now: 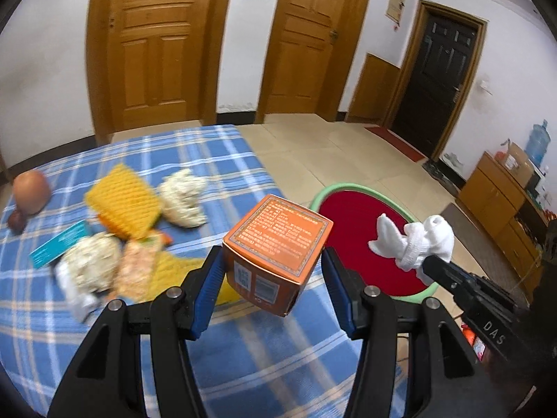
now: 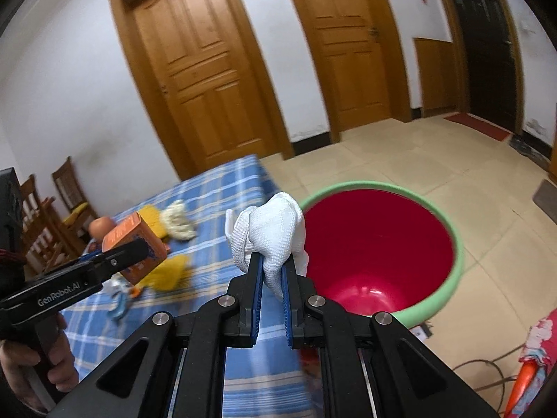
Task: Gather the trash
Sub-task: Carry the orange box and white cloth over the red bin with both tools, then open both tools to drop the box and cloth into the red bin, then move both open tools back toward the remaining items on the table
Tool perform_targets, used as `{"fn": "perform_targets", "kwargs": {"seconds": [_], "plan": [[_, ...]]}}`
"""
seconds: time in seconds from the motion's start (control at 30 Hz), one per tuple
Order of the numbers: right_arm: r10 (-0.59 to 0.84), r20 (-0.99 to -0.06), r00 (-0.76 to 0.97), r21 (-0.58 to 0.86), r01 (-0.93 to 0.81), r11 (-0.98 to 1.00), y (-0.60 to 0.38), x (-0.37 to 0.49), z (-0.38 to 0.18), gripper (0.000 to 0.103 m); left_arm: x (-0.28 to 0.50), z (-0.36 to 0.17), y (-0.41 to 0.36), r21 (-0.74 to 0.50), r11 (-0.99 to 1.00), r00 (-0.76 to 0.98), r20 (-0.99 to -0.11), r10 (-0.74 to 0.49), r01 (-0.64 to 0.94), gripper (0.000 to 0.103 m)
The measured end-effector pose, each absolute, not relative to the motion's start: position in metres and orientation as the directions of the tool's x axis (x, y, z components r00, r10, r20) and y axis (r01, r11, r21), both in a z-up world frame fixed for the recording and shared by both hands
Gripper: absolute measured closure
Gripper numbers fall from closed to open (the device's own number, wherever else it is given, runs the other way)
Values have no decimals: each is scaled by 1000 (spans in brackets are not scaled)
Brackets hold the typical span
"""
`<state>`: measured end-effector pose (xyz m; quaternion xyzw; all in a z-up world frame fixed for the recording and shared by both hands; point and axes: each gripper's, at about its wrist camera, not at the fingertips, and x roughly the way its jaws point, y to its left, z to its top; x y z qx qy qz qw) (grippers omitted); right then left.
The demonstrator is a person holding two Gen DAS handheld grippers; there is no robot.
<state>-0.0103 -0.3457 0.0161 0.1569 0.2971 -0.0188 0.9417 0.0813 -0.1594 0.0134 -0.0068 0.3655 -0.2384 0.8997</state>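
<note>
My left gripper (image 1: 273, 261) is shut on an orange cardboard box (image 1: 275, 254), held tilted above the blue plaid table (image 1: 243, 355) near its right edge. My right gripper (image 2: 272, 261) is shut on a crumpled white cloth (image 2: 269, 233), held just left of the red bin with a green rim (image 2: 376, 244) on the floor. In the left wrist view the cloth (image 1: 414, 242) hangs over the bin (image 1: 358, 223). In the right wrist view the box (image 2: 137, 244) is at the left. More trash lies on the table: paper wads (image 1: 182, 196), yellow wrappers (image 1: 123, 200), a teal card (image 1: 57, 244).
A brown egg-like object (image 1: 31, 191) lies at the table's far left. Wooden chairs (image 2: 52, 216) stand beyond the table. A wooden cabinet (image 1: 497, 209) is at the right wall. A cable and colourful items (image 2: 529, 355) lie on the floor by the bin.
</note>
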Motion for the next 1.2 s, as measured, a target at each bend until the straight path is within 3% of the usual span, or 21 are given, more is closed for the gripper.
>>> {"fn": "perform_targets", "kwargs": {"seconds": [0.57,0.77,0.9,1.13,1.2], "plan": [[-50,-644,764,304,315,899,-425,-4,-28,88,108,-17,-257,-163,819,509,-712,-484,551,51],[-49,-637,769,328,328,886,-434,-6,-32,76,110,-20,-265,-164,814,496,-721,-485,557,51],[-49,-636,770,334,333,882,-435,-8,-34,76,110,-21,-265,-158,824,502,-725,-471,545,51],[-42,-629,776,346,327,879,-433,-17,-30,75,108,-18,-251,-156,846,519,-729,-446,509,39],[-41,-625,780,349,325,879,-430,-18,-28,70,105,-15,-246,-151,855,529,-728,-436,496,35]]}}
